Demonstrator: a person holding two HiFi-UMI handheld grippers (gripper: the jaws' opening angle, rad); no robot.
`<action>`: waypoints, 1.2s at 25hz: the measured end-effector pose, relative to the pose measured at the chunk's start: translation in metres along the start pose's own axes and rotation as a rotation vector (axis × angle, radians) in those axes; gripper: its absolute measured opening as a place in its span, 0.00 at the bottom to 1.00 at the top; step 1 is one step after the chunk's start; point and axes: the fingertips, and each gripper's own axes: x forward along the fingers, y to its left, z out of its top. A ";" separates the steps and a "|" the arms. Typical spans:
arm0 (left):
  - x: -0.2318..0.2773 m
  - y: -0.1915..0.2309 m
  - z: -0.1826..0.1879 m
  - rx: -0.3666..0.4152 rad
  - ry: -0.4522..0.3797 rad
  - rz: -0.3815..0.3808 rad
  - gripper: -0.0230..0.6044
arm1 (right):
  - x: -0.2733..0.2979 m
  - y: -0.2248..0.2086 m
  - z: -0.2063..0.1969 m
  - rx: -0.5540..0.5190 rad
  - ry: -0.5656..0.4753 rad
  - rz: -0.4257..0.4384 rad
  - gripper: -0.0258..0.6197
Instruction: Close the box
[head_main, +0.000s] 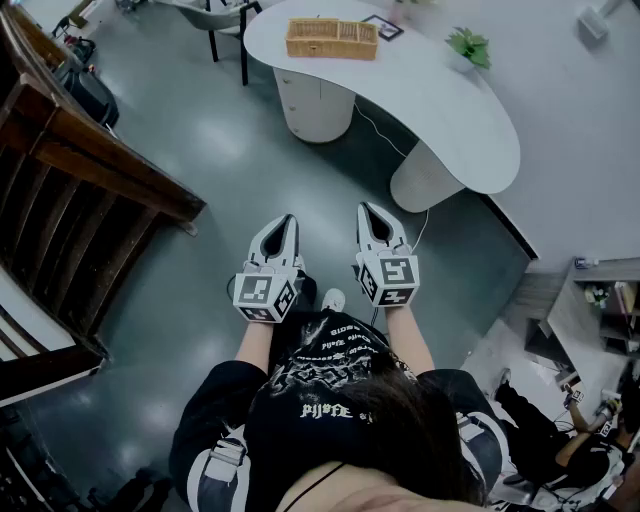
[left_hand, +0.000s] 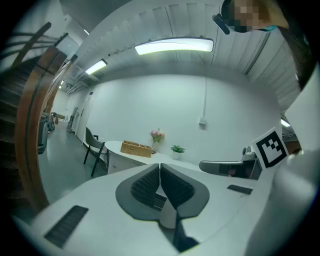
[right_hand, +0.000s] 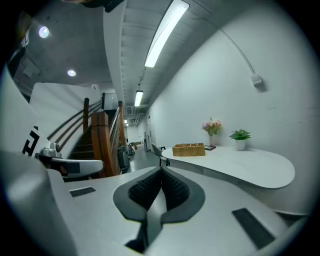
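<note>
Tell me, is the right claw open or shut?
Shut: the right claw has its tips touching, with nothing between them.

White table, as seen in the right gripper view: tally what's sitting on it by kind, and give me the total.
wicker box: 1
green potted plant: 1
vase of pink flowers: 1
dark flat frame: 1
Total: 4

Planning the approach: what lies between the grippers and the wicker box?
Head view: only bare grey floor, then the near edge of the white table, before the wicker box.
</note>
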 end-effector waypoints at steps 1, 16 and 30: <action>0.000 0.004 0.001 -0.002 -0.002 0.002 0.08 | 0.002 0.003 0.002 -0.002 0.001 -0.001 0.08; 0.057 0.089 0.045 0.003 -0.030 -0.041 0.08 | 0.089 0.006 0.040 0.038 -0.055 -0.044 0.08; 0.110 0.177 0.076 0.005 -0.036 -0.126 0.08 | 0.181 0.034 0.060 0.136 -0.111 -0.059 0.08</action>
